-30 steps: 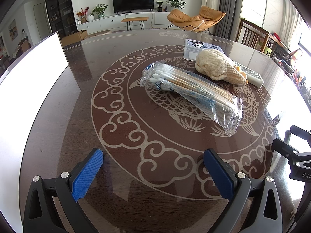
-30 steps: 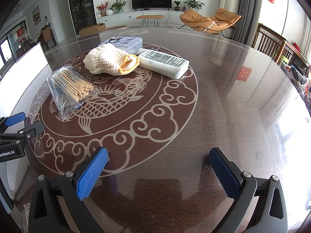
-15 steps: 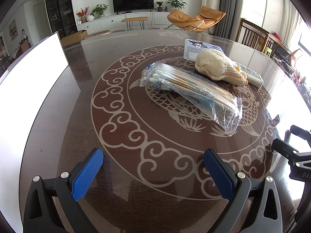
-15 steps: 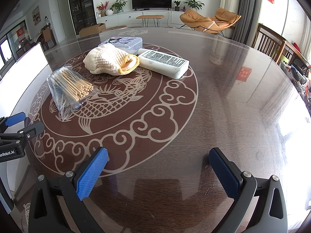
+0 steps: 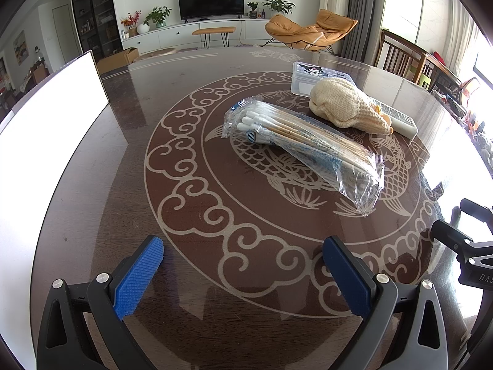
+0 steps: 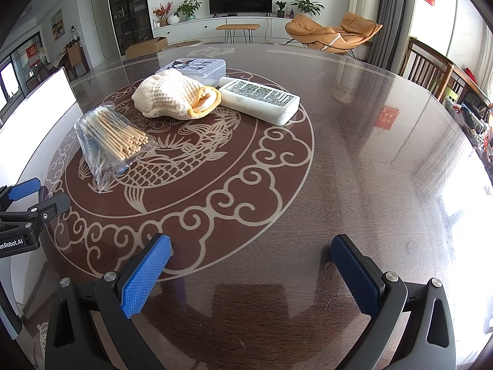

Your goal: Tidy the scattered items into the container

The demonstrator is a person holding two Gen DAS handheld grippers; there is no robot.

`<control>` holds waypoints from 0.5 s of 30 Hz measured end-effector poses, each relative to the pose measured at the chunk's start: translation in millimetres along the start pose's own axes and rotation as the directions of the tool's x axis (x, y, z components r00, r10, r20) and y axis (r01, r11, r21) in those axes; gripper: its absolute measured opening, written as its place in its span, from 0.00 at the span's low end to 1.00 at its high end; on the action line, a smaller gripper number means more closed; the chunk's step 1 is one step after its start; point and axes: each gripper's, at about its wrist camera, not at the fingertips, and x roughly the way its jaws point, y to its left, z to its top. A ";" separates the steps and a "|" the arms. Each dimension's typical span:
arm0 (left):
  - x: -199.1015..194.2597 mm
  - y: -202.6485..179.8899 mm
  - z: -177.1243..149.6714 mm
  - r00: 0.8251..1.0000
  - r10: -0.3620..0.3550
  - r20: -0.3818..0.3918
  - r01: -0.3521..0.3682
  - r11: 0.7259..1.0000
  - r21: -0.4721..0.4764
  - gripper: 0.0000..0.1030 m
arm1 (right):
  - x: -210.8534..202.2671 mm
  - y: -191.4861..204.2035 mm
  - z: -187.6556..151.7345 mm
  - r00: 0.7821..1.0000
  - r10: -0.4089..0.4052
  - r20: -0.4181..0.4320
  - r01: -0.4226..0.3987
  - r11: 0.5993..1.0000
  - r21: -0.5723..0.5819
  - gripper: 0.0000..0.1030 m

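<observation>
Cotton swabs in a clear bag (image 5: 303,146) lie flat on the dark round desk (image 5: 129,141), over the carp motif at its centre. Just beyond the bag sits a cream knitted glove (image 6: 172,98), its orange-lined cuff touching a white bottle with printed text (image 6: 262,100) lying on its side. Behind the glove rests a clear lidded plastic box (image 6: 197,66), in contact with it as far as I can judge. A white panel (image 5: 46,114) stands at the desk's edge, well apart from the bag.

My left gripper (image 5: 243,273) hovers near the desk's near rim, well short of the bag, blue pads spread wide with nothing between them. My right gripper (image 6: 251,273) is likewise spread wide and empty, above bare desk, well apart from the bottle.
</observation>
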 end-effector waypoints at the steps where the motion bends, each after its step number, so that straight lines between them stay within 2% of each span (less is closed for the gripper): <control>1: 0.9 -0.3 0.0 1.000 0.000 0.000 0.000 1.000 0.000 1.00 | 0.0 -0.1 0.0 1.000 0.000 0.000 0.000 1.000 0.000 1.00; 15: -0.3 0.2 0.1 1.000 0.000 0.000 0.000 1.000 0.000 1.00 | 0.1 0.0 0.0 1.000 0.000 0.000 0.000 1.000 0.000 1.00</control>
